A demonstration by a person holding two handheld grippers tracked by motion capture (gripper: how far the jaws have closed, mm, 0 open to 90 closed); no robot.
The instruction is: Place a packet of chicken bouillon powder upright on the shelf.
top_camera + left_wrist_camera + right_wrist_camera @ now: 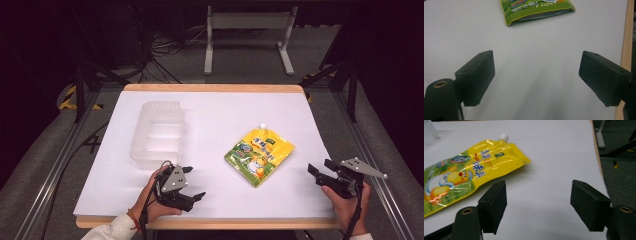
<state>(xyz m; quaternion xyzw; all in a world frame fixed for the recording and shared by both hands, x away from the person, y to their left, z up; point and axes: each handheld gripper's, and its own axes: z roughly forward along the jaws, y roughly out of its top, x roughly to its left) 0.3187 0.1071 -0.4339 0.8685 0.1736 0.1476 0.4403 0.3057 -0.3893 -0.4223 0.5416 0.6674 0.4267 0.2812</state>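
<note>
We are at the approach: the pouch lies flat mid-desk, between our left gripper and right gripper, both with fingers released and empty. Next we judge one must close in on an edge. The high view adds the clear bin; the right gripper view shows the pouch's white cap.

White sheet over a wood-edged table, grey carpet floor all round. Far side: white metal stand with two feet, tangle of black cables to its left, yellow-black tape on floor far left. Aluminium rails run along both table sides; room dark at the edges, table lit from above.
</note>
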